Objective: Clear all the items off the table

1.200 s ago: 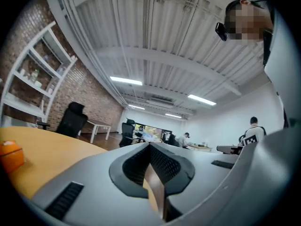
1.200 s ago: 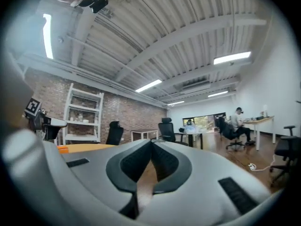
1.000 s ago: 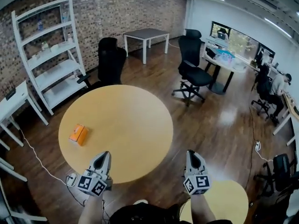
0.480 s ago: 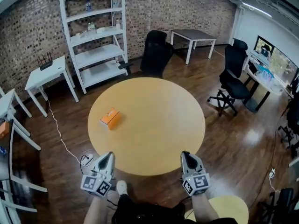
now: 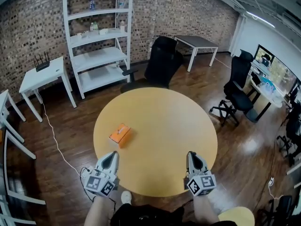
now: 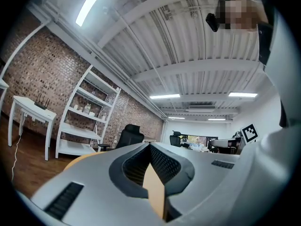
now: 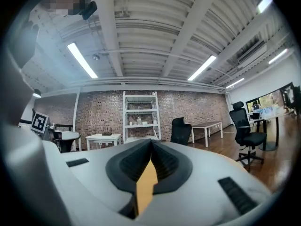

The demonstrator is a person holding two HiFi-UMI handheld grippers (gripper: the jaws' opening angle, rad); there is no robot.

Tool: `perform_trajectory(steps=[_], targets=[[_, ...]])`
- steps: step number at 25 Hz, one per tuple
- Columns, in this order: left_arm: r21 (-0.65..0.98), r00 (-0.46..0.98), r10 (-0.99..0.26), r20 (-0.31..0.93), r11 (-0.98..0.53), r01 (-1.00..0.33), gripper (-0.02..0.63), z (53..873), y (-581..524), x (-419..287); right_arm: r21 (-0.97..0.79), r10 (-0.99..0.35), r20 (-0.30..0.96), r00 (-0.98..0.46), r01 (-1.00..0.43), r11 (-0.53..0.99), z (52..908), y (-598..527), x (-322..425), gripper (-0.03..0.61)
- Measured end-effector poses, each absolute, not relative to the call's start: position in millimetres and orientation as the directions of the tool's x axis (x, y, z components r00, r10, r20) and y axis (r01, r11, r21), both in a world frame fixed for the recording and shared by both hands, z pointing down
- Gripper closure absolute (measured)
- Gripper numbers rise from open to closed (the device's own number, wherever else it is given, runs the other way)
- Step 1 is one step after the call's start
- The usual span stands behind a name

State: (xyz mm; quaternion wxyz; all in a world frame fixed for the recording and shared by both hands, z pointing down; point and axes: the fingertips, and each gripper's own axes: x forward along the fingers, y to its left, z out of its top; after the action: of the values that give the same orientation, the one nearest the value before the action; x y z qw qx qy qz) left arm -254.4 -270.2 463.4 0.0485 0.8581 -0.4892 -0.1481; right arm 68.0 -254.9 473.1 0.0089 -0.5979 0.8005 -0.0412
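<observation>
Clutter is scarce here: one small orange box (image 5: 120,135) lies flat on the round table (image 5: 164,121), near its left edge and toward the near edge, turned at a slant to the person. Nothing else shows on the tabletop, so I judge this box to be all there is to clear. The step in hand looks like the approach to it.

The left gripper (image 5: 112,156) hangs over the near edge, just beside the box but apart from it. Its own view shows the two jaws pressed together with nothing between them. The right gripper (image 5: 191,157) sits at the near edge further right, well apart from the box, and its jaws are likewise closed on nothing.

The left gripper is the natural choice for the pick. It would need to spread its jaws before reaching the box and tip downward, since it points about level. It should come in square to the box's long sides, not across a corner. A light carton may skid on the smooth top if one finger nudges it first, so closing evenly on both sides should help.

Beyond the far edge stands a black office chair (image 5: 160,62). Past the left side, a white shelf unit (image 5: 96,36) and a small white side table (image 5: 44,72) stand by the brick wall.
</observation>
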Motion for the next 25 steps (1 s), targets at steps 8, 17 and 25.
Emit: perform_trajectory(steps=[8,17,25], targets=[[0.191,0.517,-0.830,-0.209,-0.553,-0.811,0.614,465,-348,-319,-0.163,-0.968,0.037,-0.248,-0.957,0.239,484,-323,-12,0.574],[0.195,0.585,-0.802,-0.125,-0.598,-0.778,0.612,487,-392,-302,-0.164,-0.981,0.081,-0.177,-0.973,0.162,490,-336,4,0.574],[0.177,0.584,-0.810,0.052,-0.568,-0.804,0.408,541,-427,-282,-0.210,-0.971,0.186,-0.149,-0.972,0.109,543,-341,15,0.574]])
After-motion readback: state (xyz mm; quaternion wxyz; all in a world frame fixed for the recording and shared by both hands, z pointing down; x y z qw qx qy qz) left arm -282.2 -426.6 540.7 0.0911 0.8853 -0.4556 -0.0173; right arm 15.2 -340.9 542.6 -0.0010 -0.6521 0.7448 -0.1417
